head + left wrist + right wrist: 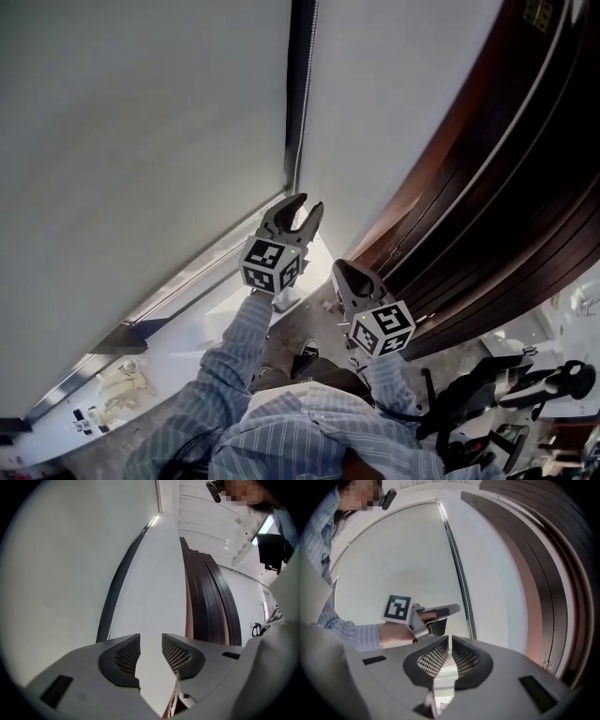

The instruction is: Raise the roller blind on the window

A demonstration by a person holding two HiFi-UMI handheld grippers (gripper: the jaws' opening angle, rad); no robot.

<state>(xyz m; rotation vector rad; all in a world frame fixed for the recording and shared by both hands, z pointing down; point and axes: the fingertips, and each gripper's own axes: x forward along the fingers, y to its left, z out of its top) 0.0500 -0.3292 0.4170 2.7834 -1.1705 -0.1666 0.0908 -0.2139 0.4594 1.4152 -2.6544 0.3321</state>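
Note:
Two white roller blinds (141, 169) hang down over the window, split by a dark mullion (296, 84). A bead chain (307, 94) runs along that mullion; it also shows as a dotted line, the chain (116, 603) in the left gripper view and the chain (459, 583) in the right one. My left gripper (309, 204) is raised near the mullion's foot, open, with nothing between its jaws (151, 639); the chain lies left of them. My right gripper (339, 267) is lower and to the right, jaws shut to a slit (449, 641). Whether anything thin sits in that slit I cannot tell.
A dark wooden slatted wall (506, 206) curves along the right side. A white window sill (187, 328) runs below the blinds, with small items (122, 380) at its left end. Black equipment (487, 394) stands on the floor at the lower right.

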